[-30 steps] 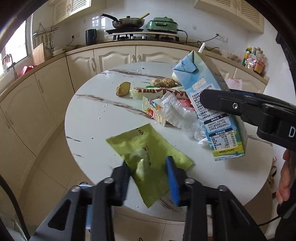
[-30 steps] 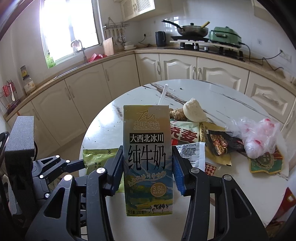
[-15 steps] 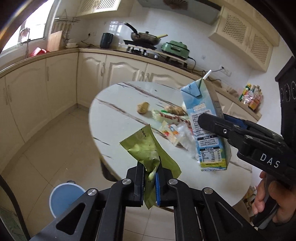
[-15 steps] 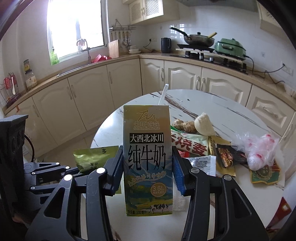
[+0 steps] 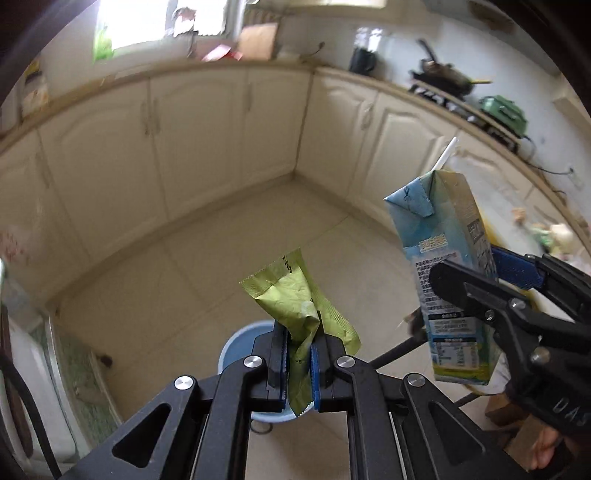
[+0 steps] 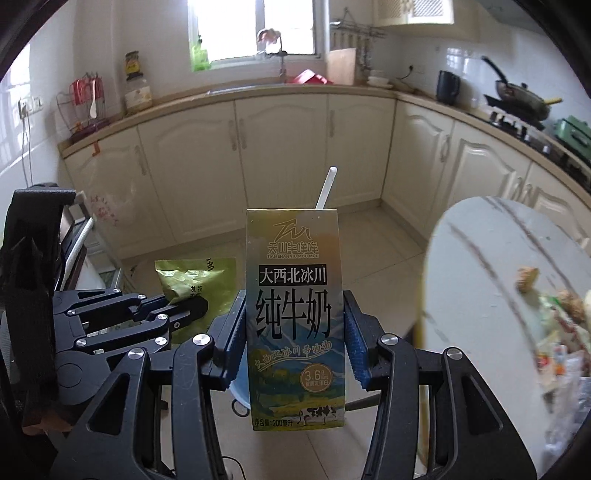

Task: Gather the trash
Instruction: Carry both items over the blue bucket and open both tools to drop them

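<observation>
This is a home kitchen. Cream cabinets [image 6: 280, 155] curve under a counter, with a window [image 6: 251, 29] at twelve o'clock above the sink tap [image 6: 282, 61]. At two o'clock sit a kettle [image 6: 448, 88] and a pan [image 6: 522, 99] on the stove.

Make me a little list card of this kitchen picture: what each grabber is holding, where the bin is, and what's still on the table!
left gripper: jaws shut on the green wrapper, crumpled, held in the air over the floor
right gripper: jaws shut on the milk carton, upright, white straw sticking out of its top
blue bin: on the tiled floor, right below the left gripper
round table: off to the right, more wrappers still piled at its far edge
trash in bin yet: neither piece dropped
</observation>
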`<move>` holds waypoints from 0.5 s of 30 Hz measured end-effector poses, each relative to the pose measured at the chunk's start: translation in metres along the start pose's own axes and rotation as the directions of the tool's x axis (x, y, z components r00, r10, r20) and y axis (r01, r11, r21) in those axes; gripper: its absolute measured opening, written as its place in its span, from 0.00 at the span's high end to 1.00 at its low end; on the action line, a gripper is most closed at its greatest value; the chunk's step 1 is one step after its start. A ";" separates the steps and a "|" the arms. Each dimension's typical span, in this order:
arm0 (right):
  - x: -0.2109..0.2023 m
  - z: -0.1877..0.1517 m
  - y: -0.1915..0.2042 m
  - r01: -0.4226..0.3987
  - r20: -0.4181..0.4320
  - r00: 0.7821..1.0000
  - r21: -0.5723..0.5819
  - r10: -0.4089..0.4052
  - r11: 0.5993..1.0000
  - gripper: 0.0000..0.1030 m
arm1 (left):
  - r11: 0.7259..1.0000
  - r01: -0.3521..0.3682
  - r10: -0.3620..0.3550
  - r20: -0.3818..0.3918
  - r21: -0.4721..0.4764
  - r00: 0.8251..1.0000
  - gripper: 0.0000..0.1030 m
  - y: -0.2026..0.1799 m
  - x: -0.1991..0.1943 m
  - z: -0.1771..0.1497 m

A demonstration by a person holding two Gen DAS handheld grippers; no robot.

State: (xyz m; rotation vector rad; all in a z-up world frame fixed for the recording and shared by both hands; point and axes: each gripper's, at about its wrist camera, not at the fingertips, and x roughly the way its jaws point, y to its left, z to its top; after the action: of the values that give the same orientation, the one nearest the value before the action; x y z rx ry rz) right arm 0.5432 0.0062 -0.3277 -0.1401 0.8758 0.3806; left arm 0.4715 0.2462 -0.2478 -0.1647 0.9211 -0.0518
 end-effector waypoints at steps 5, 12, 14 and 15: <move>0.102 -0.017 0.010 -0.059 -0.159 0.985 0.053 0.067 0.997 0.56 | 0.999 -0.026 0.020 -0.127 -0.041 0.992 0.95 0.023 0.071 -0.009; 0.193 -0.039 -0.011 -0.086 -0.269 0.955 0.150 0.124 0.985 0.55 | 0.996 0.013 -0.035 -0.247 -0.091 0.968 0.94 0.030 0.168 0.005; 0.210 -0.042 -0.017 -0.071 -0.298 0.947 0.168 0.119 0.983 0.52 | 0.994 0.021 -0.051 -0.272 -0.112 0.961 0.92 0.026 0.191 0.014; 0.214 -0.044 -0.021 -0.071 -0.305 0.944 0.180 0.124 0.981 0.50 | 0.993 0.010 -0.040 -0.269 -0.114 0.962 0.91 0.025 0.202 0.021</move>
State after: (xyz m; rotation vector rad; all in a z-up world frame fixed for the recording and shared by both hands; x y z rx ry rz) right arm 0.6437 0.0321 -0.5214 -0.0014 1.2308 0.3815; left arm 0.6101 0.2500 -0.3987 -0.2787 1.1969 -0.0467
